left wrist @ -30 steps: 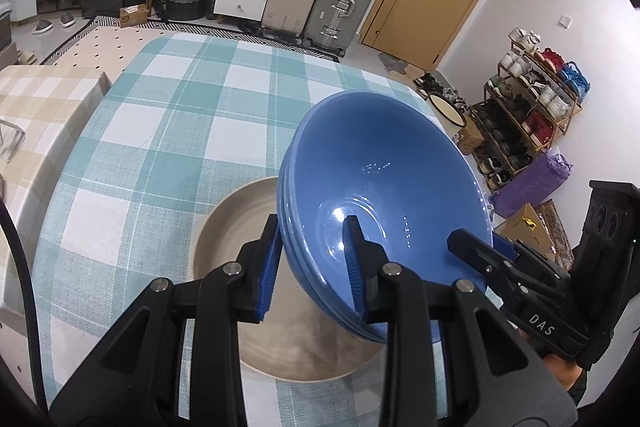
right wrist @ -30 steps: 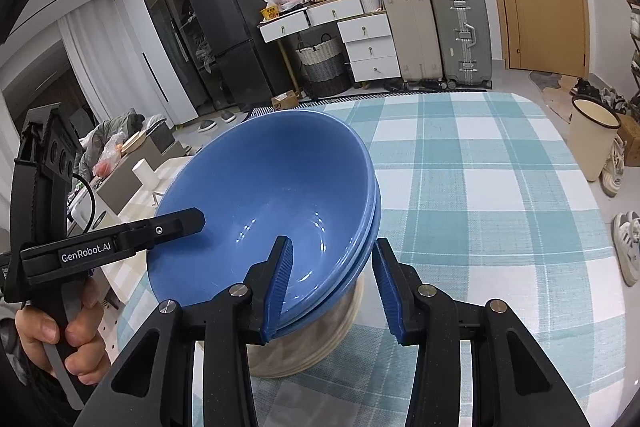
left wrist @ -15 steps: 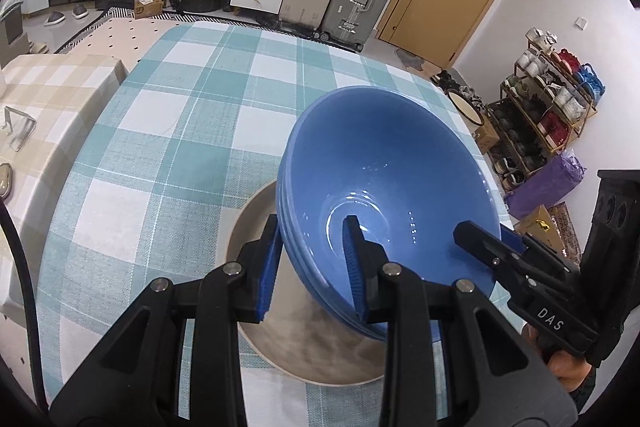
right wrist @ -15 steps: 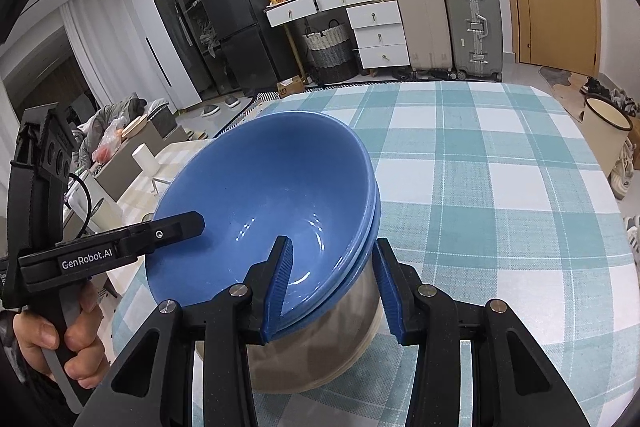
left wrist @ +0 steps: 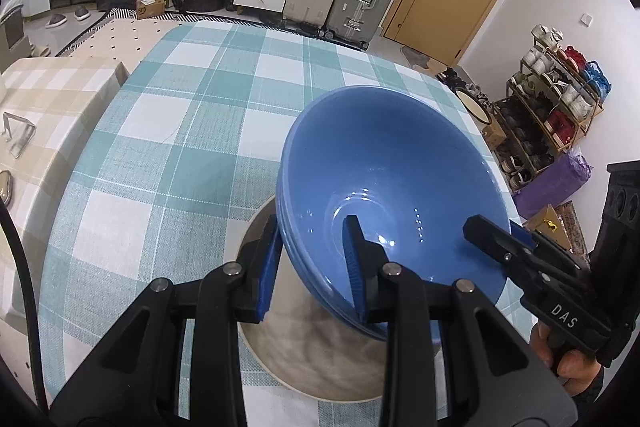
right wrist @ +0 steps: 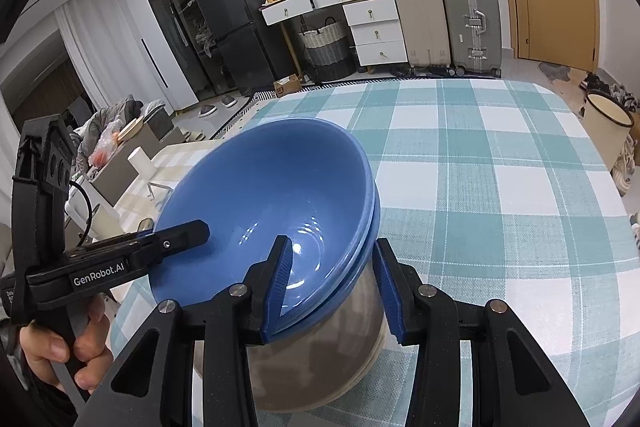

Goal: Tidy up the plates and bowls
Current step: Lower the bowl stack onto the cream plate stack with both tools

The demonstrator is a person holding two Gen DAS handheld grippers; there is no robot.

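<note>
Through my left wrist camera, the blue bowls (left wrist: 392, 187) fill the lower centre of the frame, a nested stack tipped toward the right, sitting over the beige plates (left wrist: 320, 359) on the checked tablecloth (left wrist: 192, 131). My left gripper (left wrist: 312, 263) straddles the near rim, one pad outside and one inside the bowl; the jaws are narrow, though there is a sliver of gap at the outer pad, so I cannot tell how firm the pinch is. My right gripper (left wrist: 486, 227) comes in from the right edge, its tip over the far rim.

Through the right wrist camera, the same stack (right wrist: 272, 203) sits centre-left, and my right gripper (right wrist: 332, 279) has one finger inside the bowl and the other outside, clear of the wall — that grip looks slack or opening. My left one (right wrist: 188, 233) reaches in from the lower left.

The risk, as I judge it, is the tilt: if one side lets go before the stack is level, glazed bowls could slide off the plates or separate and clatter onto the table.

Compared with a second ago, the plates show less to the left of the bowls, so the stack has come further over them and lower, and the table fills more of both views.
</note>
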